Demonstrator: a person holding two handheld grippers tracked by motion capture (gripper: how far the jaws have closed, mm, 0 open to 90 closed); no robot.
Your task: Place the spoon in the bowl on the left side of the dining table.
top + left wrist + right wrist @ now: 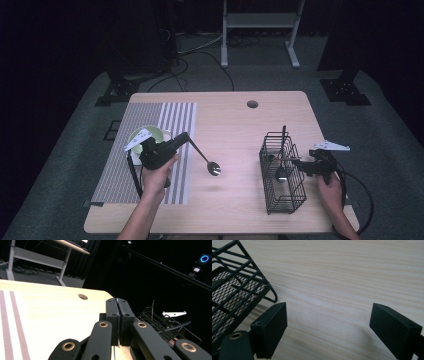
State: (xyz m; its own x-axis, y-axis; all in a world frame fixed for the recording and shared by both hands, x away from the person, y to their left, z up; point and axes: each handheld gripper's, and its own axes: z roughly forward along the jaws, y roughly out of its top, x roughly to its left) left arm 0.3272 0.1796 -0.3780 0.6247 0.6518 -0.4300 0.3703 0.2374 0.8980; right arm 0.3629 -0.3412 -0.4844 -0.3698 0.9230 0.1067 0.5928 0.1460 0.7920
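Wire basket (282, 175) just beside right gripper (306, 166); spoon (206, 159) mid-table

Metal spoon (206, 160) held by its handle end, bowl low over bare wood mid-table. Black wire basket (281, 172) upright at right, cutlery standing inside.

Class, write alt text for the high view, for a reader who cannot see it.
A person's left tool, shut, holds a spoon by its handle above a wooden table. The right tool sits open beside a black wire basket with cutlery inside. A green bowl rests on a striped mat.
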